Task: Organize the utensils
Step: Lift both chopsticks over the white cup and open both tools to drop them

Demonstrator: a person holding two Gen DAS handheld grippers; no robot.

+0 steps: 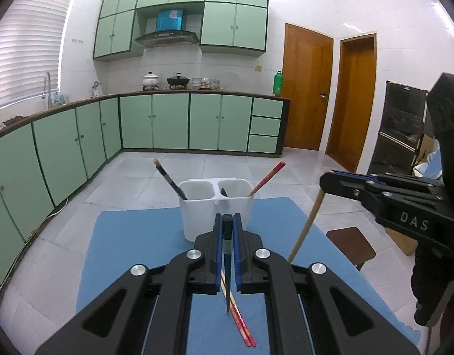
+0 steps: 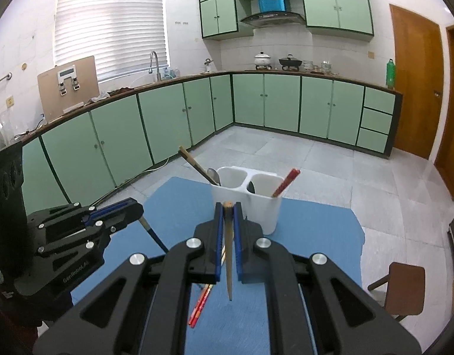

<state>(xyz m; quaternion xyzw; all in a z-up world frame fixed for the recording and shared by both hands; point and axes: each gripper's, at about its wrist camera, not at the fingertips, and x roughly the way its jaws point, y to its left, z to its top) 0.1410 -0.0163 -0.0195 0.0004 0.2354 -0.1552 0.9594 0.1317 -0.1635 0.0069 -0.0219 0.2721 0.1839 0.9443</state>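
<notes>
Now, left fingers [image 1: 227, 222] clenched on dark chopstick [image 1: 227, 266], right fingers [image 2: 227, 207] on tan chopstick [image 2: 228, 260], both hanging below.

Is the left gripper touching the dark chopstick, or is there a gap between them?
Touching. In the left wrist view the left gripper has its blue pads closed on the dark chopstick, which hangs down from them above the blue mat.
</notes>
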